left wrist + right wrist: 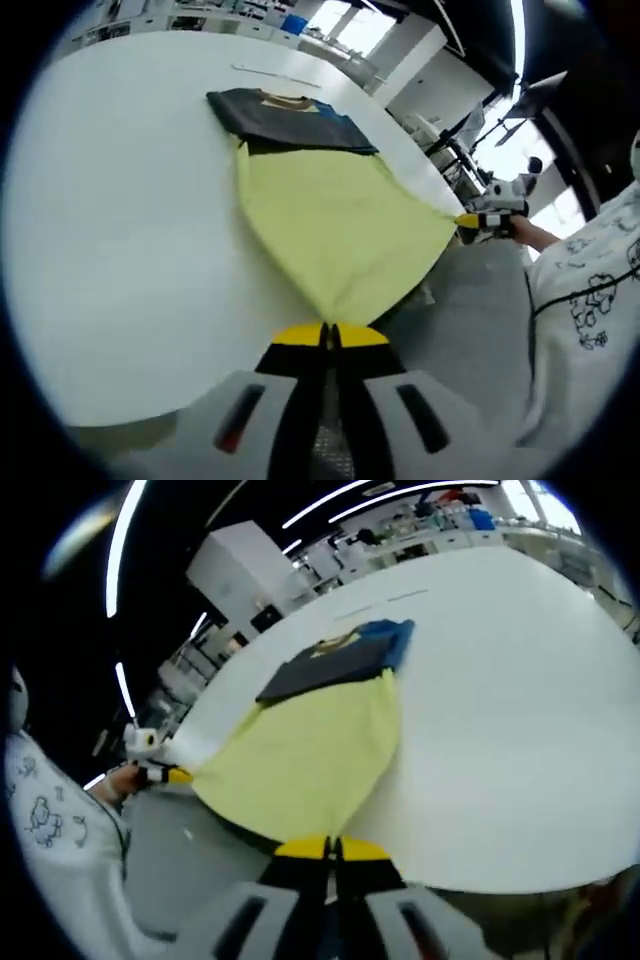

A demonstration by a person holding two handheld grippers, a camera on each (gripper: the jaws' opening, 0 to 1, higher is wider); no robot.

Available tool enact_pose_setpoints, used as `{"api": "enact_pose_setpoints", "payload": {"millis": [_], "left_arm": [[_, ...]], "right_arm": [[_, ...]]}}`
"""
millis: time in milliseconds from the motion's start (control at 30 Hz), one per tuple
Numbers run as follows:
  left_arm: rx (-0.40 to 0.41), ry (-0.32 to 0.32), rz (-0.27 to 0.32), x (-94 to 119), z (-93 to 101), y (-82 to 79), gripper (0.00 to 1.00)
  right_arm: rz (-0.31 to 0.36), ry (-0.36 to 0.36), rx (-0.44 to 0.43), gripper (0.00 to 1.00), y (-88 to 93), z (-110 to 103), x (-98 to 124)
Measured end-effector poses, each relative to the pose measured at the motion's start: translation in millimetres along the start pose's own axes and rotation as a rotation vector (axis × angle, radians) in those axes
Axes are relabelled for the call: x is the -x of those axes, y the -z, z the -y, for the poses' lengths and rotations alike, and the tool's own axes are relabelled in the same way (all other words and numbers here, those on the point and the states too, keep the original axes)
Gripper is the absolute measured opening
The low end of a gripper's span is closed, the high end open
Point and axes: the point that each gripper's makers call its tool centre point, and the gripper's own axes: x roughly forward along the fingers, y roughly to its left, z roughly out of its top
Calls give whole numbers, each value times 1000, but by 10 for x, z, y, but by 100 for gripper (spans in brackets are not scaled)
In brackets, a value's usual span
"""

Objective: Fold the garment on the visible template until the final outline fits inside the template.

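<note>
shirt (335, 225): lay on white table (120, 200), near hem lifted off edge, dark far part flat
L gripper (330, 335): clamped on near hem corner
R gripper (330, 848): clamped on other corner
feel: prob light, limp, saggy; hold by corners

Left claw (329, 335) and right claw (331, 848) are both clamped closed, held wide apart.

The garment (335, 215), pale yellow on its spread side and dark with a blue patch at its far end (335, 660), lies stretched over the white table (120, 220), its two near corners pulled taut past the table's edge.
</note>
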Motion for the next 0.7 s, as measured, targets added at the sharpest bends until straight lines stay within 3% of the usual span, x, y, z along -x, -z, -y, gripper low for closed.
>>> {"api": "enact_pose_setpoints", "payload": {"millis": [367,567,700], "left_arm": [[44,40,-45,38,62,90,0],[49,72,0,101,61,-122,0],[68,94,54,182,35,-380,0]], "right_arm": [[14,-10,-34,0,-28,2,109],[37,-23,-22,0,-216,10,135],[102,-45,-29,0,-509,-25,163]]}}
